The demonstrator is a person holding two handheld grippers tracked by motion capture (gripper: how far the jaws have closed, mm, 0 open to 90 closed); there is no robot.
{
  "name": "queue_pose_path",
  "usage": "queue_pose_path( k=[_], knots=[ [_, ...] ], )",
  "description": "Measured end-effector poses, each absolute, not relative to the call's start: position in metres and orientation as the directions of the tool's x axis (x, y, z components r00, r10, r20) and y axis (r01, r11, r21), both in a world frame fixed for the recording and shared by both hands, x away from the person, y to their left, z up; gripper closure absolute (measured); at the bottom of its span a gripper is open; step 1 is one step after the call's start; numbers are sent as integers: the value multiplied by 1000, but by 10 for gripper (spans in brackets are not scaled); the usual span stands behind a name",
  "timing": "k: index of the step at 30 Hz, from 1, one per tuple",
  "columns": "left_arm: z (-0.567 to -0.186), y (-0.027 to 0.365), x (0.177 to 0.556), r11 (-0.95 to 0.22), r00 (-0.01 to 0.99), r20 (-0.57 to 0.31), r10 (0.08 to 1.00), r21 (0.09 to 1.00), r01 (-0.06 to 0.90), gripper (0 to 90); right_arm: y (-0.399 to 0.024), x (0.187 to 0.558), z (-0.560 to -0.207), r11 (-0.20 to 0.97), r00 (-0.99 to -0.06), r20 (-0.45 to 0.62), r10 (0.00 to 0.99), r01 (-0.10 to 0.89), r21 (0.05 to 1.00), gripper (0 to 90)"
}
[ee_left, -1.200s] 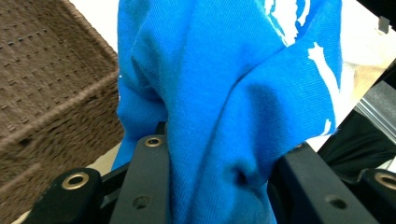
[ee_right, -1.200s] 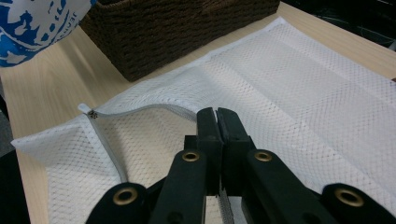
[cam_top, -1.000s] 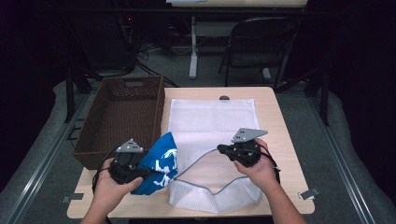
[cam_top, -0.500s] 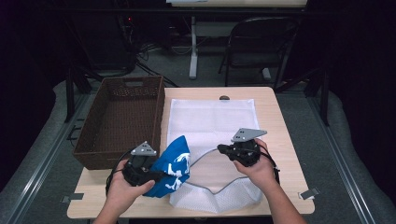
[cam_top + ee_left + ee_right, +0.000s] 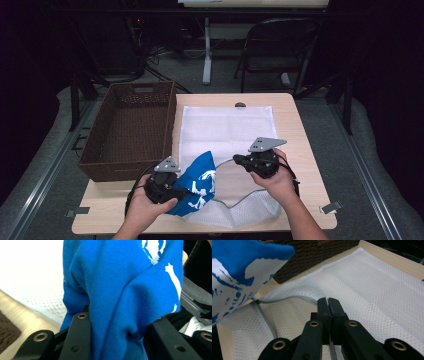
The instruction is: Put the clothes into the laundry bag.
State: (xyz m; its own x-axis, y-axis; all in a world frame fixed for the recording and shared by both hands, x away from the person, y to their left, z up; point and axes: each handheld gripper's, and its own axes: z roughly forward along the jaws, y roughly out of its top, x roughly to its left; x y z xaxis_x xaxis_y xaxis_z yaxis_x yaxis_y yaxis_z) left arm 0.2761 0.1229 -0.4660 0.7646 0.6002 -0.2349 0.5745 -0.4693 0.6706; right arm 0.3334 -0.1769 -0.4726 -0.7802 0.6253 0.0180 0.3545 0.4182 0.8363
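- We see the left gripper (image 5: pixel 186 190) clamping the blue cloth (image 5: pixel 200 182) at the table's (image 5: pixel 305 130) near edge.
- Our right gripper (image 5: pixel 328 302) pinches the mesh bag's (image 5: pixel 225 130) zipper edge (image 5: pixel 287 298) closed-jawed, beside the basket (image 5: pixel 130 130).

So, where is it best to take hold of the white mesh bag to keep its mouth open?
Probably the upper zipper edge of the white mesh bag, from the right side, where the right gripper pinches it. That edge arches above the lower layer, so closed fingers can lift it while the blue cloth enters from the left.
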Motion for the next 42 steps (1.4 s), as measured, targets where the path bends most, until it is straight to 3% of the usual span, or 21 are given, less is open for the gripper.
queue_pose_path(
  k=[42],
  knots=[
    [-489,81,267,-539,821,-234,520,655,529,696,-174,328,-466,415,-788,10,616,335,846,888]
  ],
)
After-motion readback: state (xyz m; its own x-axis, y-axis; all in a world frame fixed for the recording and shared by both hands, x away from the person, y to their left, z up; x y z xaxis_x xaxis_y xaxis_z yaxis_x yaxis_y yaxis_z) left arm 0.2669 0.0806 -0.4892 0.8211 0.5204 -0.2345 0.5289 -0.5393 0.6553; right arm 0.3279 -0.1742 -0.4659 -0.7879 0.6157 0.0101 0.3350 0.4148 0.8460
